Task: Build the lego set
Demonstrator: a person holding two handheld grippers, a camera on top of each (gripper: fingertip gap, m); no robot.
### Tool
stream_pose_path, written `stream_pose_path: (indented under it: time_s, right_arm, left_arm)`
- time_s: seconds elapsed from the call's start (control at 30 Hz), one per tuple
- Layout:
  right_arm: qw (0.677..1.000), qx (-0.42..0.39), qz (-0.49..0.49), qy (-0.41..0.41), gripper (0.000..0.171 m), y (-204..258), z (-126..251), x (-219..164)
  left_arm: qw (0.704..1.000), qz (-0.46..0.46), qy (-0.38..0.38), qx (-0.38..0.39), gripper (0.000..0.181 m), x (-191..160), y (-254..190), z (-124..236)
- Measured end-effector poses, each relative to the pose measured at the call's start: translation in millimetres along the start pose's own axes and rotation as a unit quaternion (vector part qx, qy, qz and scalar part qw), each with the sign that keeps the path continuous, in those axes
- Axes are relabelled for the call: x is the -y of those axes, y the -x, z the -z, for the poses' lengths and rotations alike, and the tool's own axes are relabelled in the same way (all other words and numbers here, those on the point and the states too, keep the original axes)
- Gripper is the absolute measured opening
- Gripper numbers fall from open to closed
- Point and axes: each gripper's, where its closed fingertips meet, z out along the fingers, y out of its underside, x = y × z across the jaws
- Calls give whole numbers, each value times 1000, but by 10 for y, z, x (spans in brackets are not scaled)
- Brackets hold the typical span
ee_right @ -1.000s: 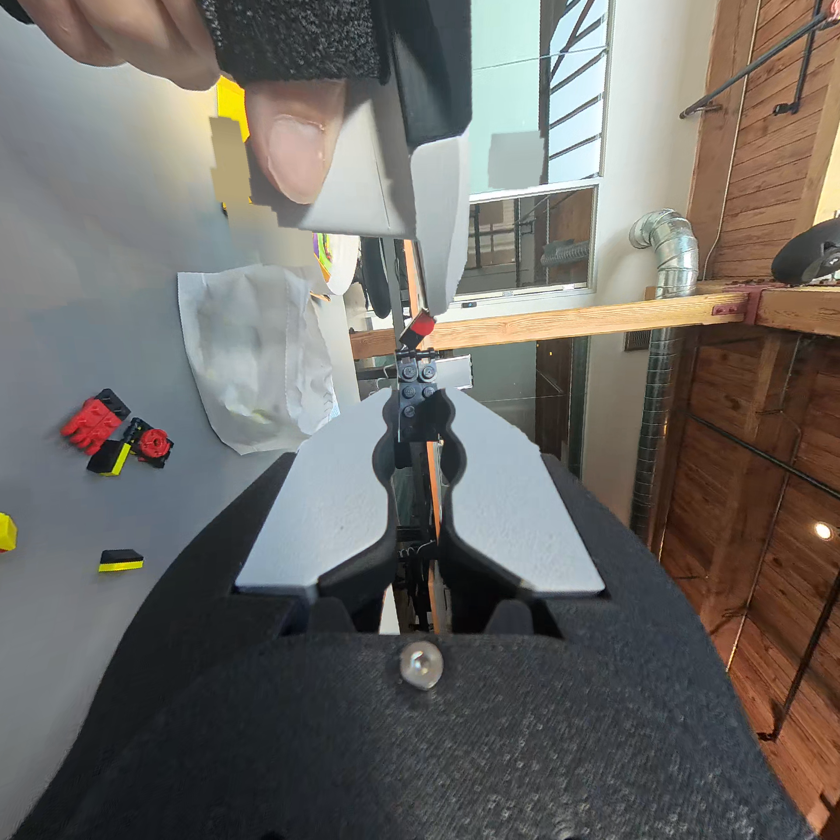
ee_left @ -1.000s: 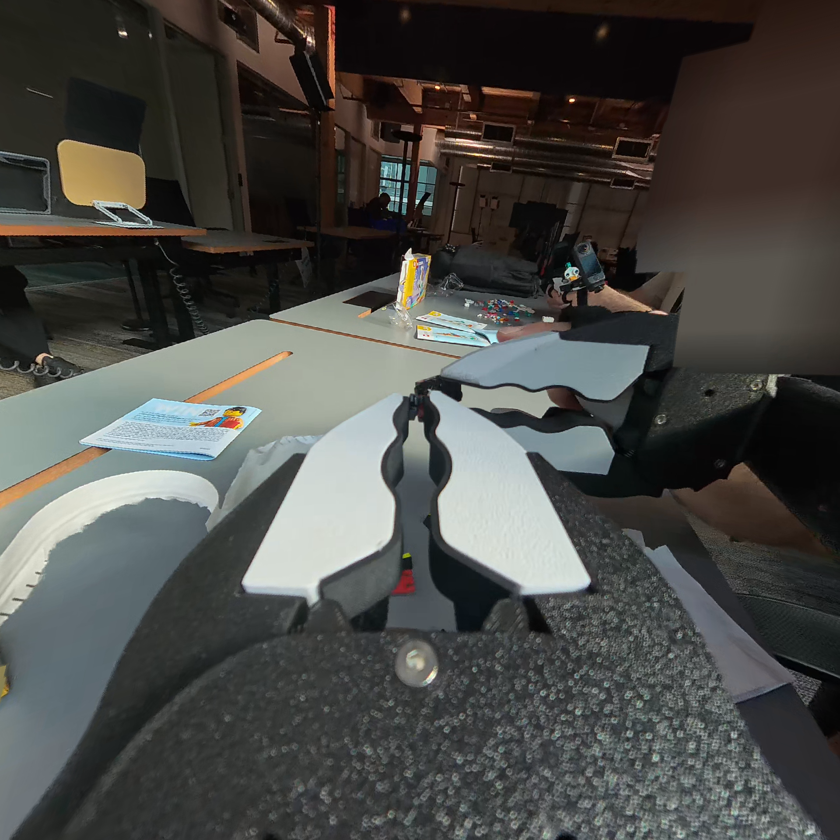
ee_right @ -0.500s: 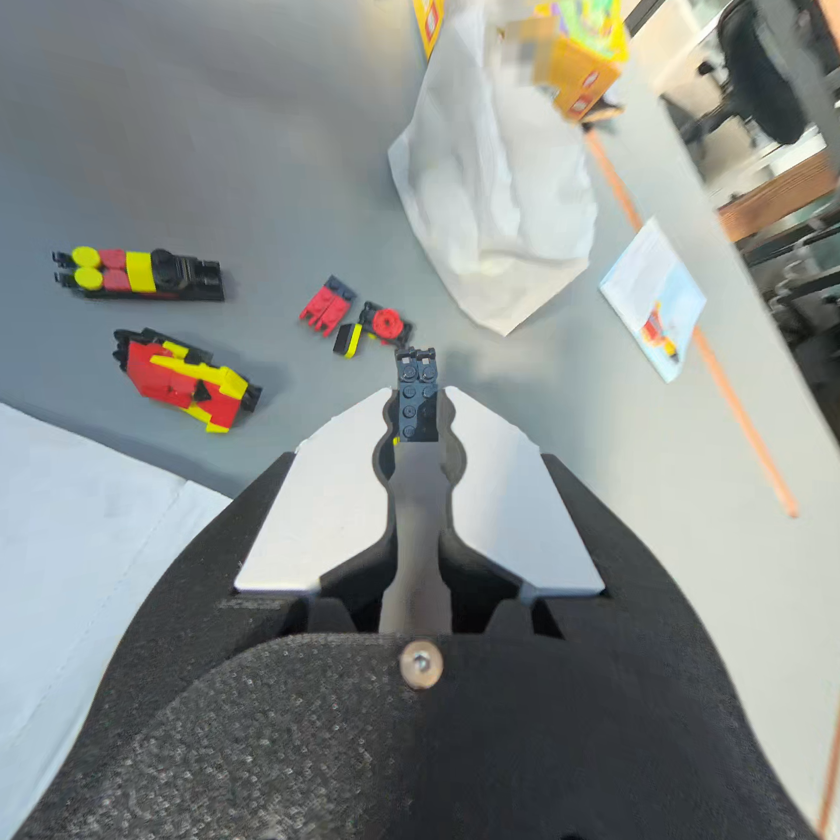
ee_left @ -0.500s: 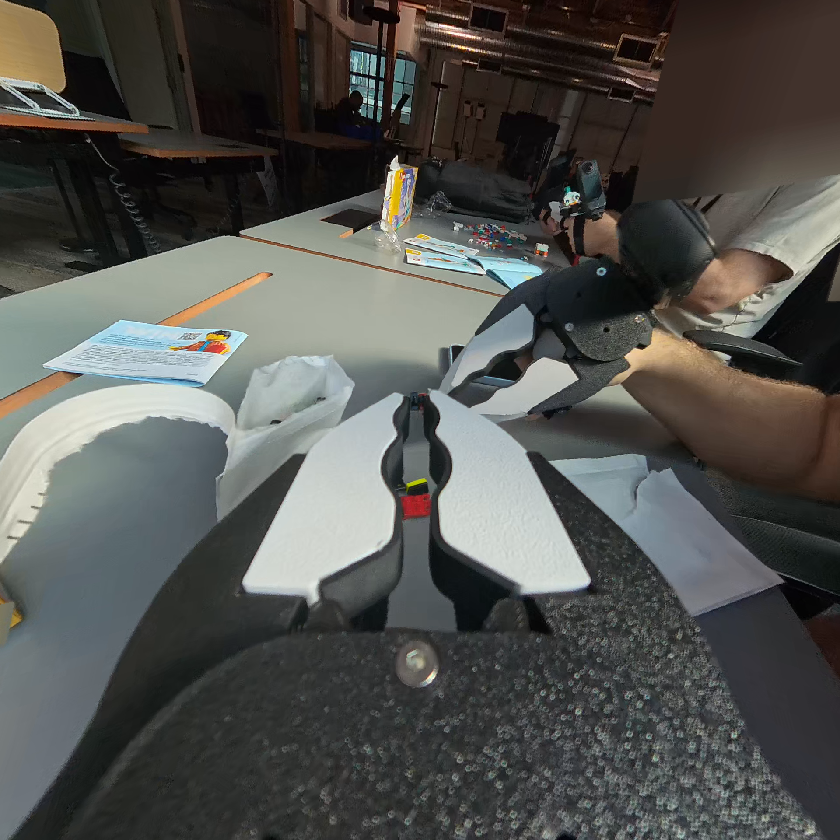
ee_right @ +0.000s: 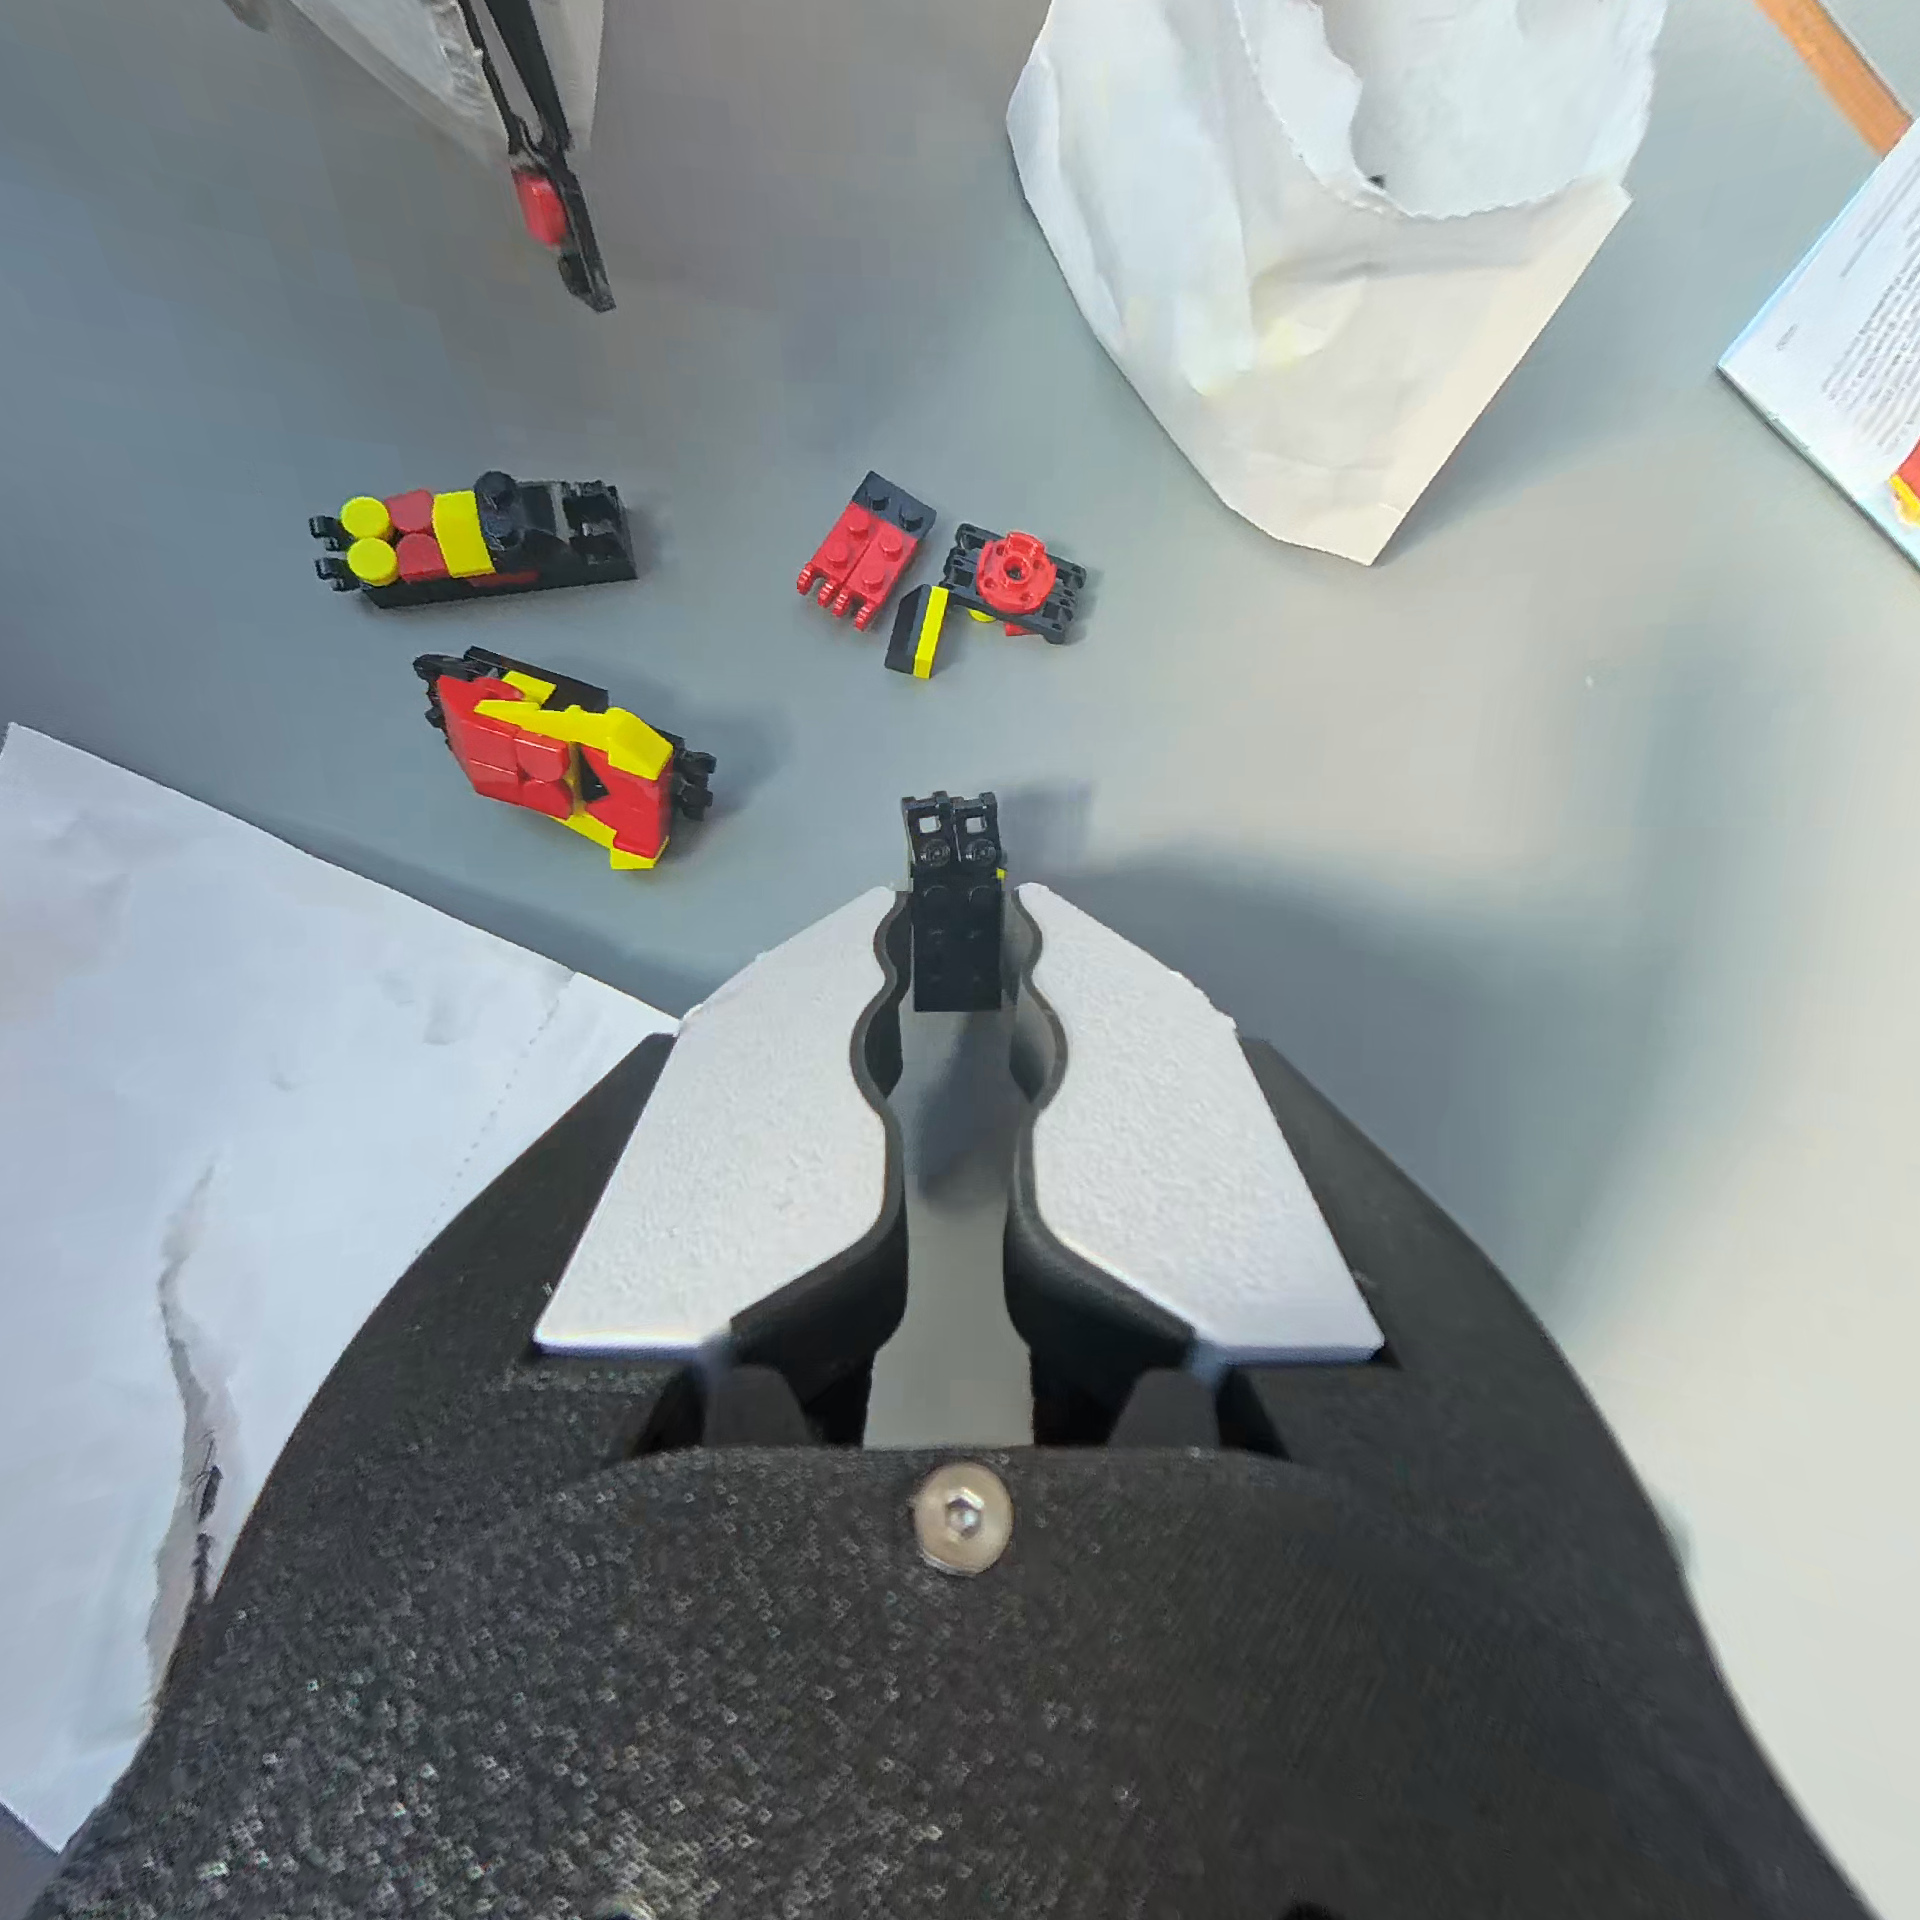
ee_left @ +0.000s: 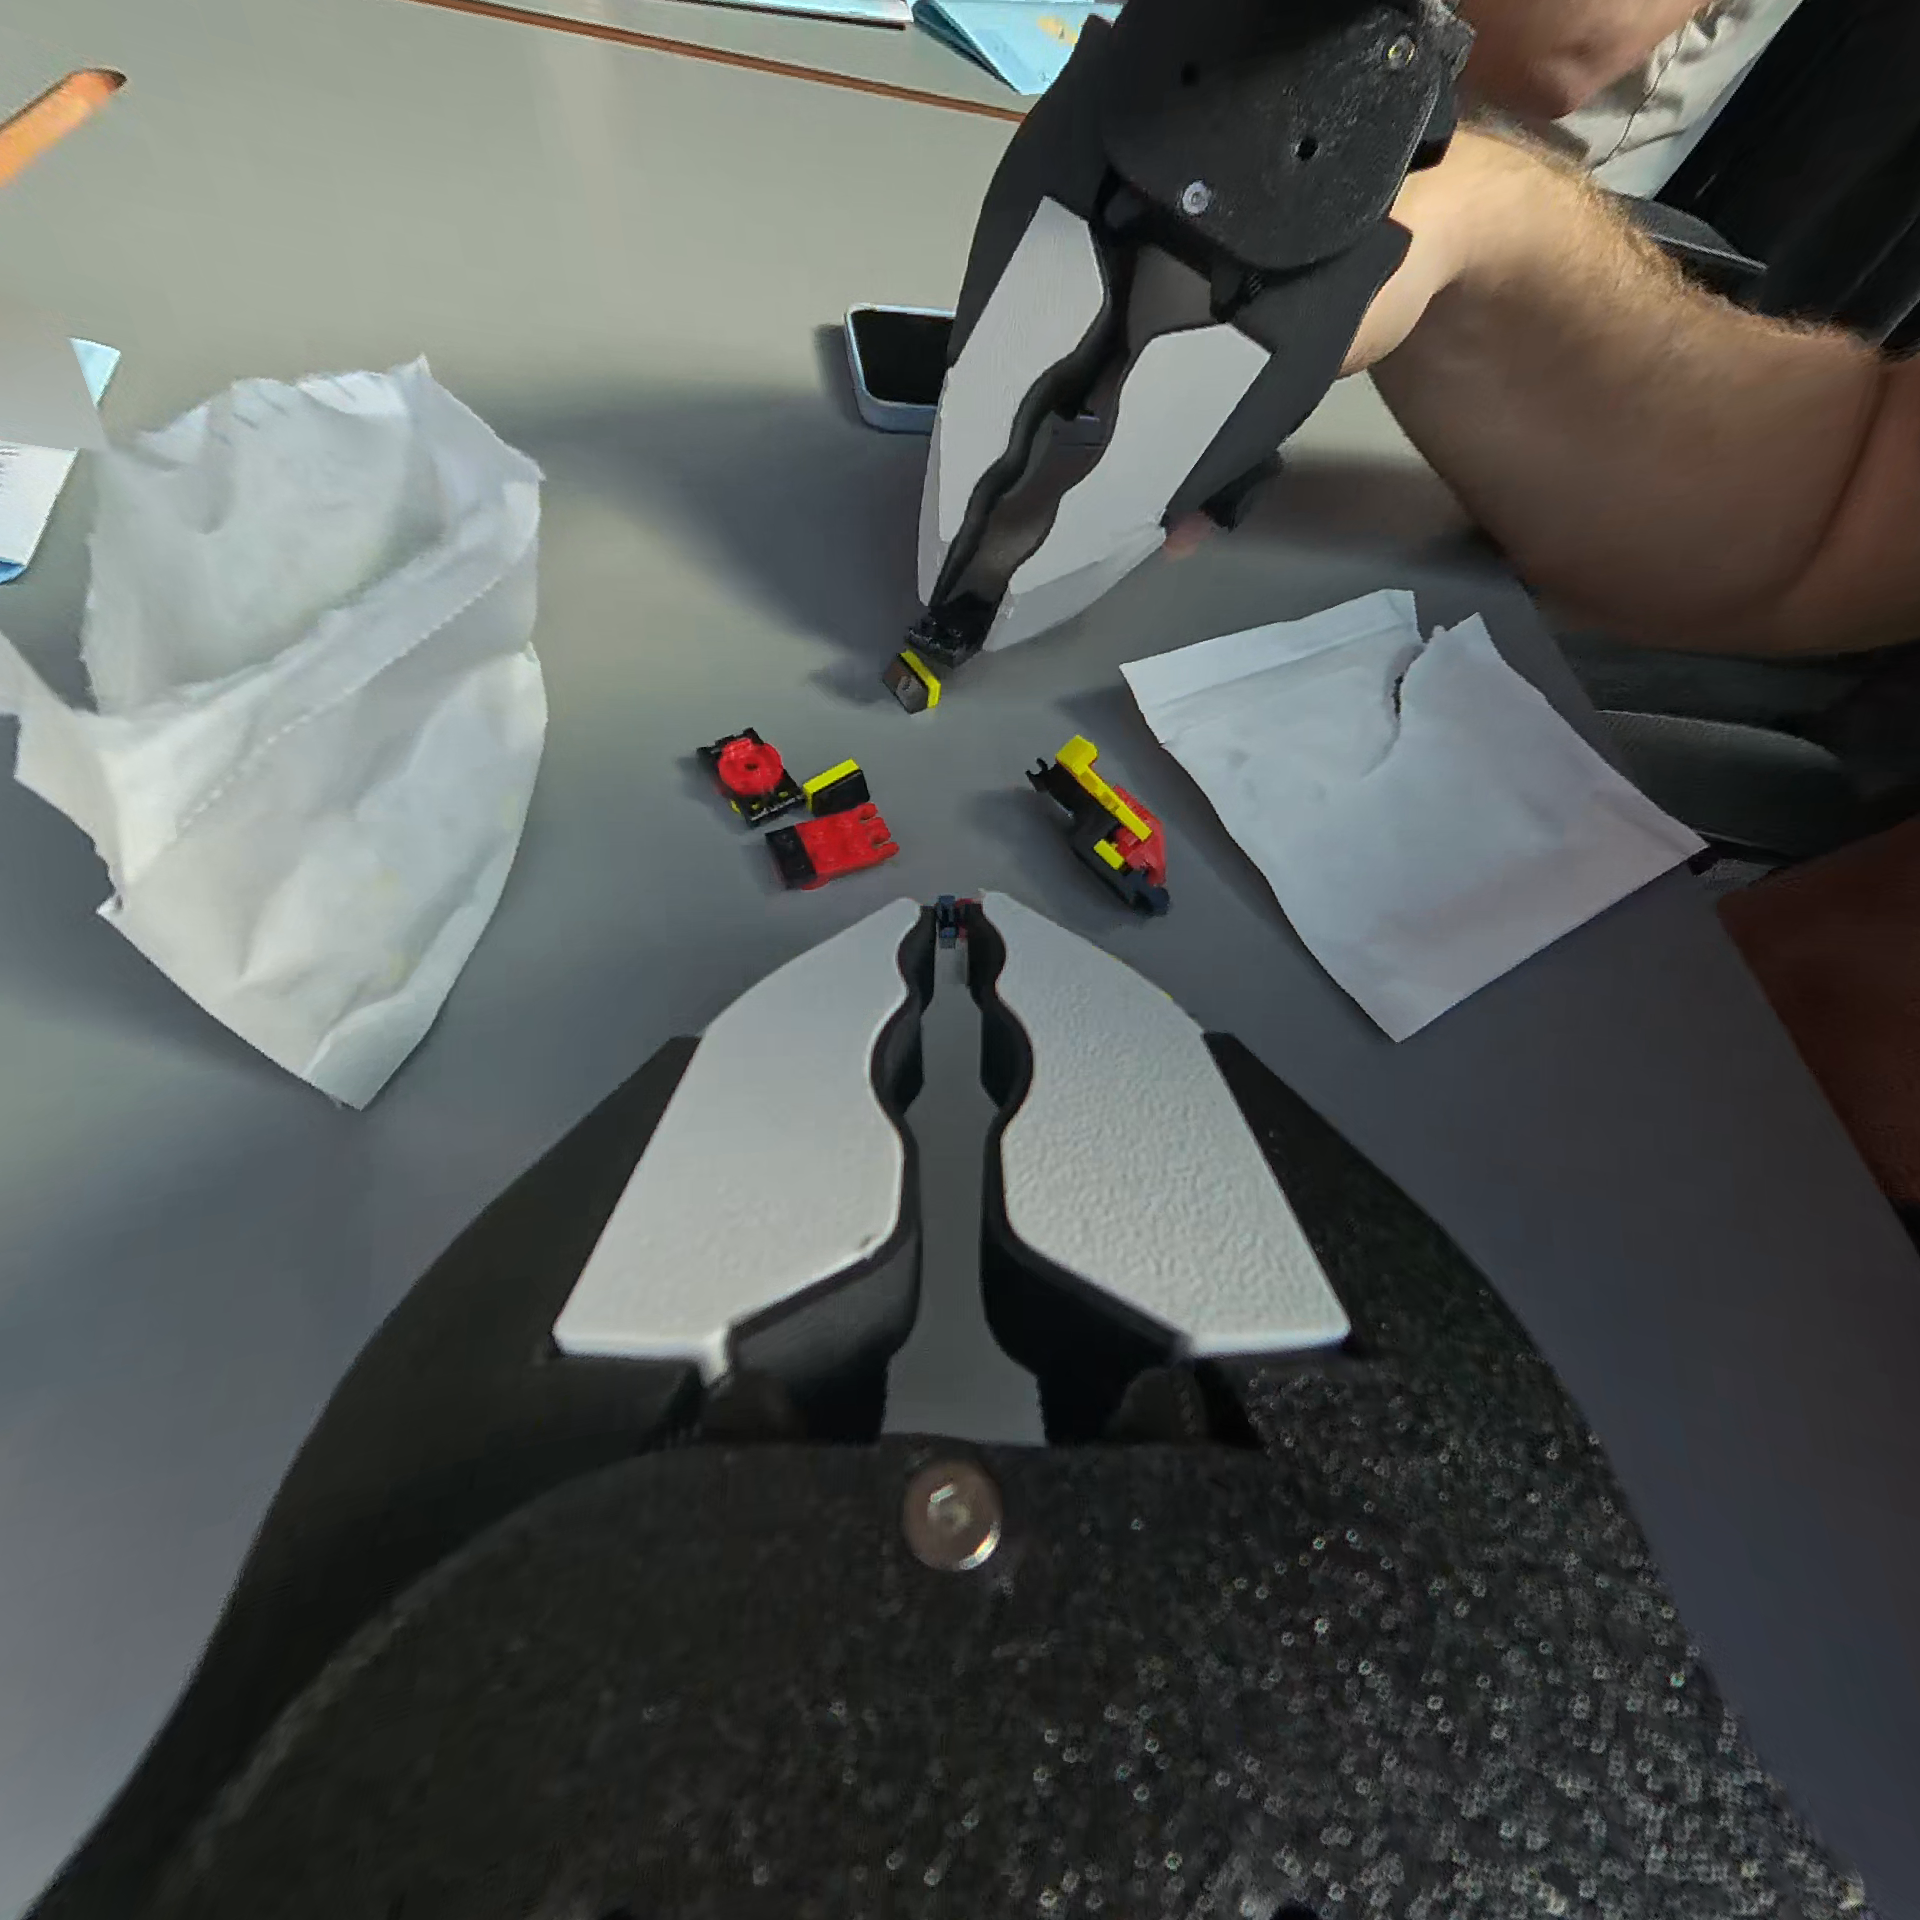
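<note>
My left gripper (ee_left: 951, 909) is shut on a small red and black piece (ee_left: 951, 923) above the grey table (ee_left: 520, 260); it also shows at the top left of the right wrist view (ee_right: 540, 208). My right gripper (ee_right: 954, 894) is shut on a black studded plate with a yellow part beneath (ee_right: 954, 914), low over the table; it shows in the left wrist view (ee_left: 940, 644). Between them lie a red-yellow assembly (ee_right: 561, 758) (ee_left: 1107, 826), a black-yellow-red assembly (ee_right: 473, 540), a red hinge piece (ee_right: 862, 551) (ee_left: 831, 847), a red round on a black plate (ee_right: 1018, 571) (ee_left: 750, 774) and a black-yellow slope (ee_right: 916, 629) (ee_left: 836, 787).
A crumpled white paper bag (ee_left: 291, 665) (ee_right: 1330, 208) stands beside the pieces. A flat torn white bag (ee_left: 1392, 790) (ee_right: 208, 1039) lies on the other side. A leaflet (ee_right: 1849, 343) lies at the table's edge. A phone (ee_left: 899, 364) lies behind the right gripper, and a person's forearm (ee_left: 1610, 416) holds that gripper. Left tips to right tips: about 12 cm. Between my right fingertips and the black-yellow slope (ee_left: 836, 787) there is roughly 6 cm. It is also in sight in the right wrist view (ee_right: 914, 624).
Both grippers have tipped down from pointing across the room to pointing at the table. They have moved apart, each still holding its piece, and the right one has come down close to the loose pieces.
</note>
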Motion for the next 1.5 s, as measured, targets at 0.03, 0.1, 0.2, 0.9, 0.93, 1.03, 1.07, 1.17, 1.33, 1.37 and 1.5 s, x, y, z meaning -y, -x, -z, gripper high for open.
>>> stream_pose_path:
  time_s: [0.03, 0.1, 0.2, 0.9, 0.93, 1.03, 1.07, 1.17, 1.33, 1.37, 1.5]
  right_arm:
    - [1000, -12, 2, -1, 16, -24, 23, 14]
    - [999, -31, 3, -6, 16, -65, 54, 49]
    - [1000, 0, 1, -30, 20, 59, 52, 162]
    - [1000, -17, 12, -7, 22, 101, -343, 420]
    - [1000, -1, 4, -13, 18, 170, -365, 481]
    - [1000, -13, 10, 17, 18, 197, -457, 512]
    - [999, -11, 12, 28, 19, 219, -502, 503]
    - [999, -30, 23, 33, 20, 189, -599, 517]
    - [999, -25, 12, 26, 16, 171, -637, 537]
    - [1000, -19, 4, 24, 16, 170, -640, 536]
    - [1000, -9, -24, -13, 16, 122, -550, 592]
  left_arm:
    - [1000, 2, -9, 0, 5, 34, 1, 11]
    - [1000, 7, -26, 7, 5, 86, 45, 55]
    - [999, 23, -45, 17, 5, 115, 128, 119]
    - [998, 6, -47, 35, 5, 100, 185, 144]
    - [998, 8, -52, 40, 5, 104, 208, 151]
    - [997, 12, -65, 48, 5, 118, 248, 170]
    - [997, 9, -67, 49, 5, 123, 249, 175]
    - [996, 1, -71, 50, 5, 156, 238, 195]
    - [996, 2, -79, 45, 5, 207, 223, 218]
    - [995, 1, -83, 47, 5, 227, 224, 232]
    - [990, -11, -117, 76, 5, 365, 259, 343]
